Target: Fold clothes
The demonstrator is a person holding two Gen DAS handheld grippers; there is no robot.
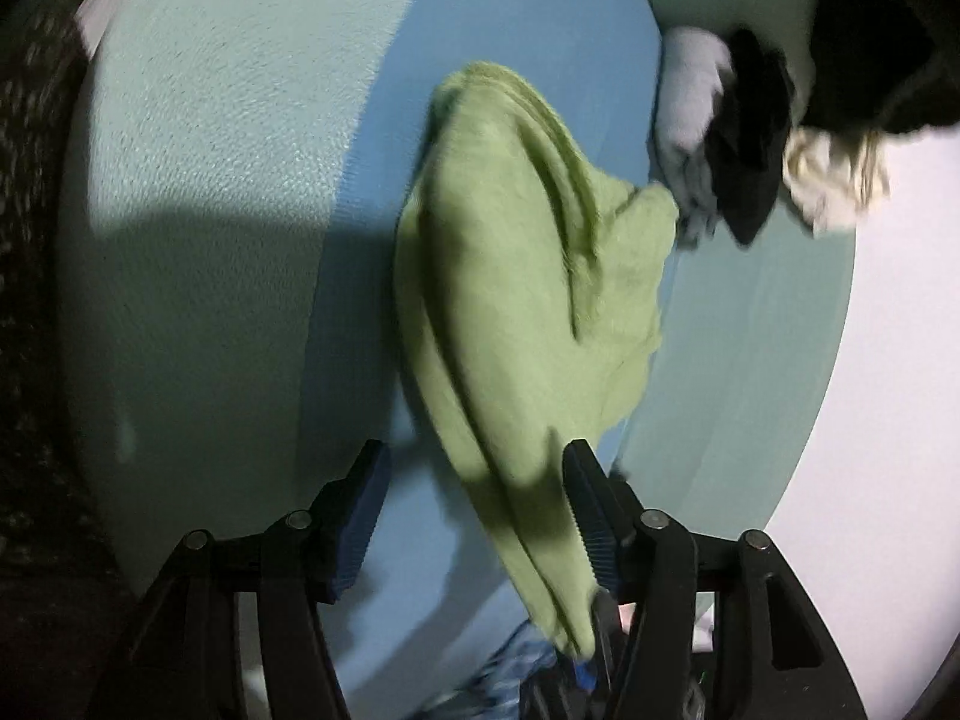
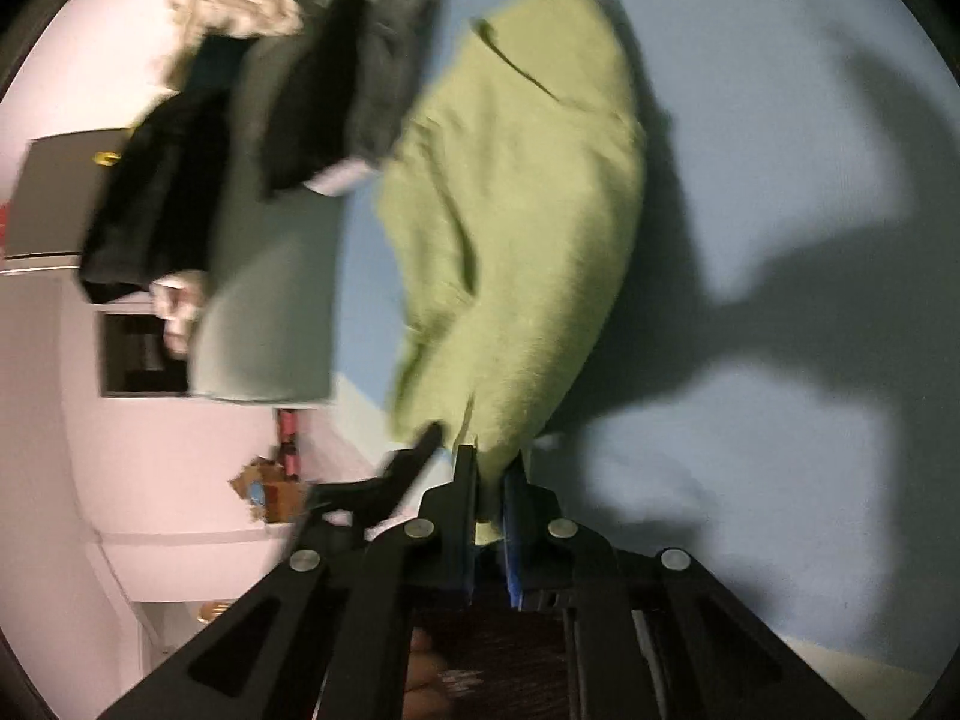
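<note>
A light green cloth (image 1: 528, 276) hangs stretched over a blue sheet (image 1: 528, 12). In the left wrist view my left gripper (image 1: 475, 450) stands wide open. The cloth's lower part runs between its fingers and against the right finger (image 1: 591, 510), without being clamped. The cloth narrows to a bunched end at the bottom of that view. In the right wrist view the green cloth (image 2: 528, 210) spreads upward from my right gripper (image 2: 491, 459), which is shut on its bunched lower end. A black fingertip (image 2: 414, 462) of the other gripper shows just left of it.
A pile of clothes, white (image 1: 690, 114), black (image 1: 750, 138) and cream (image 1: 834, 180), lies at the sheet's far side; it appears again as dark garments (image 2: 312, 102). A pale green textured surface (image 1: 210, 210) flanks the blue sheet. A grey cabinet (image 2: 54, 198) stands beyond.
</note>
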